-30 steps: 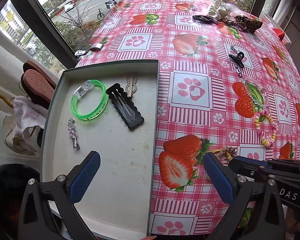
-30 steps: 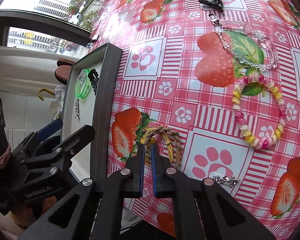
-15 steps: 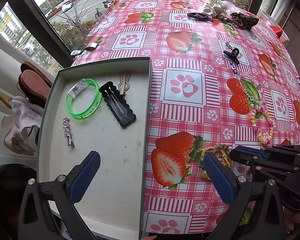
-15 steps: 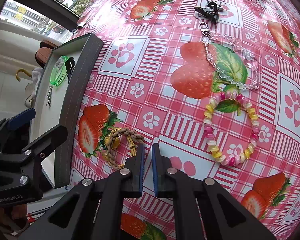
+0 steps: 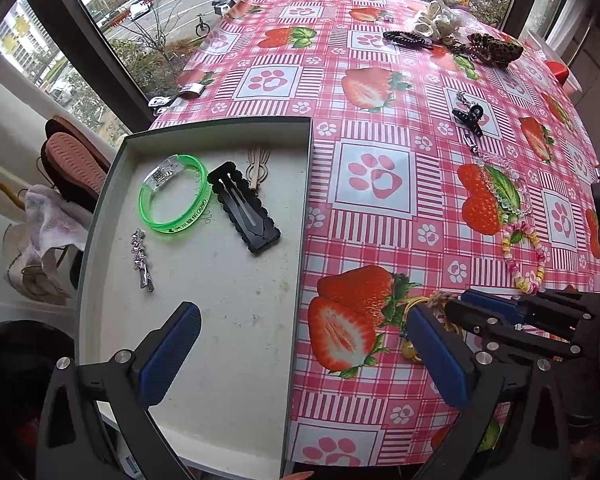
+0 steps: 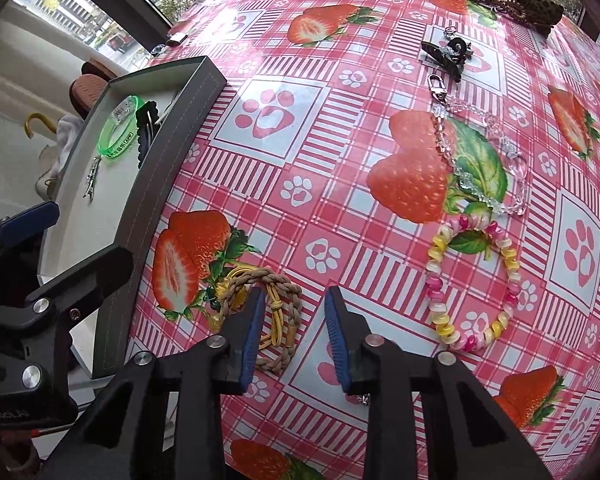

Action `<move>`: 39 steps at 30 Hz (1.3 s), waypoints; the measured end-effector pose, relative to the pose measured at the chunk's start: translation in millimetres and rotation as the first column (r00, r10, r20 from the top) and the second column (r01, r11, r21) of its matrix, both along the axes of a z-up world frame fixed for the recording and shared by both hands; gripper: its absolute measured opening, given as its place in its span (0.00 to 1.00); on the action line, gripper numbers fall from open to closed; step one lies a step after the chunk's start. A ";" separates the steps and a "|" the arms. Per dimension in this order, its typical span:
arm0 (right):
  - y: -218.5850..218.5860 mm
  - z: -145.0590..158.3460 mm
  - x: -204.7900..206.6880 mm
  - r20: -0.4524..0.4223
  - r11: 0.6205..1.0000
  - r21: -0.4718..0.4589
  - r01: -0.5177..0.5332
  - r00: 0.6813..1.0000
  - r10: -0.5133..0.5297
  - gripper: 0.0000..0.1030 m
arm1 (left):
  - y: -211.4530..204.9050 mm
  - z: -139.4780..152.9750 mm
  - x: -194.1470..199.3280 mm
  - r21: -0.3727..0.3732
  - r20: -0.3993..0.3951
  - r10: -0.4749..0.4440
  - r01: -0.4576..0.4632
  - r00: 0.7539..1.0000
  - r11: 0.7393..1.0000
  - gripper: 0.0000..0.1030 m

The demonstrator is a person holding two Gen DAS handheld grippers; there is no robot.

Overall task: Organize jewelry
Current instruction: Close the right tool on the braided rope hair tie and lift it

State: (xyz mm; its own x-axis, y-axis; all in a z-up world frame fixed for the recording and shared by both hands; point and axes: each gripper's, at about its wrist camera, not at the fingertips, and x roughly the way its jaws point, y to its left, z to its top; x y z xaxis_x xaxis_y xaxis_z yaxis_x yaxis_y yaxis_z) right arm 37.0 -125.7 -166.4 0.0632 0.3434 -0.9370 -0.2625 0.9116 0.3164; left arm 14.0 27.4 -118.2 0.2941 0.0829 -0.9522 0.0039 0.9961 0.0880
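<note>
Your right gripper [image 6: 294,312] has its jaws released, standing apart over the braided rope bracelet [image 6: 260,308] at the near edge of the table [image 6: 339,160]; the left pad overlaps the bracelet, not clamping it. Your left gripper [image 5: 300,352] also has its jaws spread wide, empty, straddling the right wall of the gray tray [image 5: 300,220]. The tray holds a green bangle [image 5: 176,194] and a black hair clip [image 5: 244,206]. The beaded bracelet [image 6: 473,282] lies right of the rope bracelet.
</note>
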 end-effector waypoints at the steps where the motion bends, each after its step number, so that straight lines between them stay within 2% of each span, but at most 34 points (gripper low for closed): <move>1: -3.4 -2.3 1.0 -0.023 1.000 0.024 0.019 1.000 -0.018 0.04 | -0.4 0.5 -0.5 0.004 0.002 -0.006 0.006 1.000 1.000 1.00; 4: -20.8 1.7 1.7 -0.039 0.991 0.098 0.096 0.995 -0.093 0.02 | -0.7 0.1 -1.0 0.002 0.000 -0.010 0.010 1.000 1.000 1.00; 10: -55.3 12.6 5.2 -0.018 0.983 0.068 0.171 0.985 -0.170 0.02 | -8.5 -2.7 -2.0 -0.004 -0.007 -0.025 0.025 1.000 1.000 1.00; 14: -48.8 11.5 -4.1 -0.038 0.998 0.036 0.059 0.998 -0.058 0.03 | -8.0 -3.5 -2.1 -0.005 -0.011 -0.015 0.015 1.000 1.000 1.00; 17: -36.5 11.4 -21.7 -0.030 0.999 0.029 -0.017 0.999 0.018 0.08 | -1.8 -1.9 -1.8 0.004 -0.005 0.002 -0.002 1.000 1.000 1.00; 20: -20.4 12.7 -37.1 0.006 0.995 0.021 -0.095 0.995 0.095 0.09 | 10.5 1.9 -1.3 0.007 0.002 0.034 -0.034 0.999 0.999 1.00; 23: 1.1 16.6 -49.5 0.070 0.977 -0.022 -0.212 0.974 0.213 0.11 | 25.5 7.5 -1.7 0.007 0.016 0.073 -0.073 0.997 0.997 1.00; 24: 8.6 17.9 -53.5 0.093 0.967 -0.039 -0.250 0.963 0.253 0.16 | 30.8 9.0 -2.0 0.006 0.021 0.085 -0.085 0.996 0.996 1.00; 25: 15.7 19.1 -56.3 0.113 0.958 -0.056 -0.282 0.951 0.287 0.28 | 35.8 10.3 -2.4 0.006 0.024 0.097 -0.097 0.995 0.995 1.00; 27: 27.8 20.6 -60.6 0.155 0.940 -0.092 -0.328 0.928 0.339 0.41 | 44.1 11.8 -3.2 0.008 0.029 0.116 -0.117 0.993 0.993 1.00; 28: 32.4 21.3 -61.6 0.171 0.935 -0.099 -0.340 0.920 0.352 0.41 | 47.6 11.9 -3.7 0.011 0.030 0.123 -0.123 0.992 0.992 1.00; 30: 41.6 20.1 -59.5 0.174 0.934 -0.079 -0.348 0.918 0.357 0.41 | 52.6 11.0 -5.1 0.017 0.028 0.133 -0.133 0.991 0.991 1.00; 34: 58.2 10.7 -47.9 0.148 0.946 -0.017 -0.323 0.935 0.322 0.39 | 57.1 6.7 -7.8 0.019 0.018 0.141 -0.142 0.990 0.990 1.00; 35: 59.5 6.3 -44.2 0.125 0.952 0.005 -0.306 0.945 0.303 0.30 | 57.2 6.0 -8.5 0.018 0.016 0.141 -0.142 0.990 0.990 1.00; 36: 58.8 2.4 -40.3 0.099 0.959 0.027 -0.283 0.955 0.279 0.06 | 56.7 6.2 -10.0 0.017 0.015 0.141 -0.141 0.990 0.990 1.00; 39: 50.1 2.3 -29.6 0.068 0.977 0.083 -0.196 0.979 0.191 0.06 | 56.7 6.2 -12.0 0.014 0.016 0.136 -0.136 0.991 0.991 1.00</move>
